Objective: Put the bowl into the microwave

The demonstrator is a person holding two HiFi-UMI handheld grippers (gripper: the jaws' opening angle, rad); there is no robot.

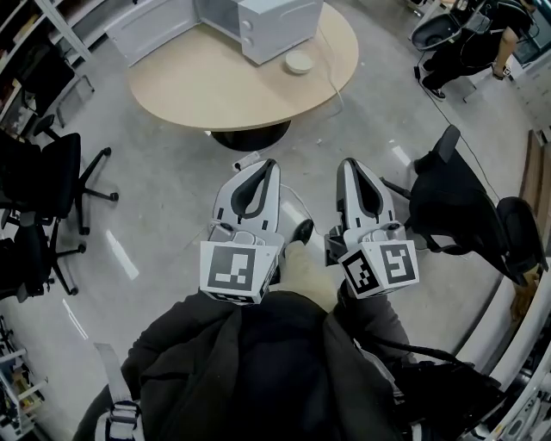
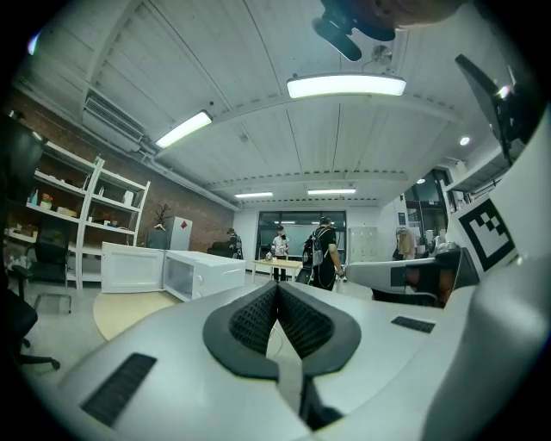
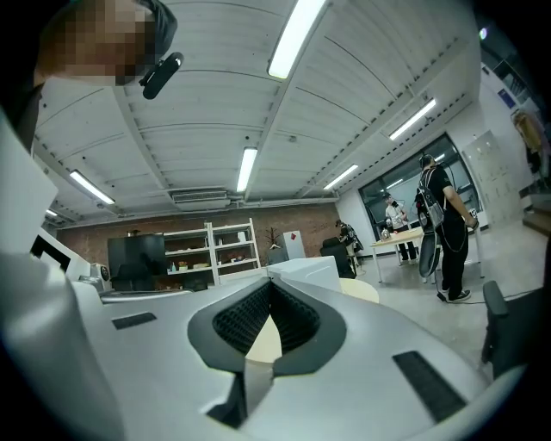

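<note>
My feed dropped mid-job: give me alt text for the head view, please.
The white left gripper and right gripper, both shut and empty, point over grey floor toward a round beige wooden table. On it stand a white microwave, door open, and a small white bowl beside it.

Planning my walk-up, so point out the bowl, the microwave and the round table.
bowl (image 1: pixel 299 62), head view, middle of its white body.
microwave (image 1: pixel 284 21), head view, top of its casing.
round table (image 1: pixel 215 90), head view, bare wooden top.

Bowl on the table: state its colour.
The bowl is white; the head view shows it best.
</note>
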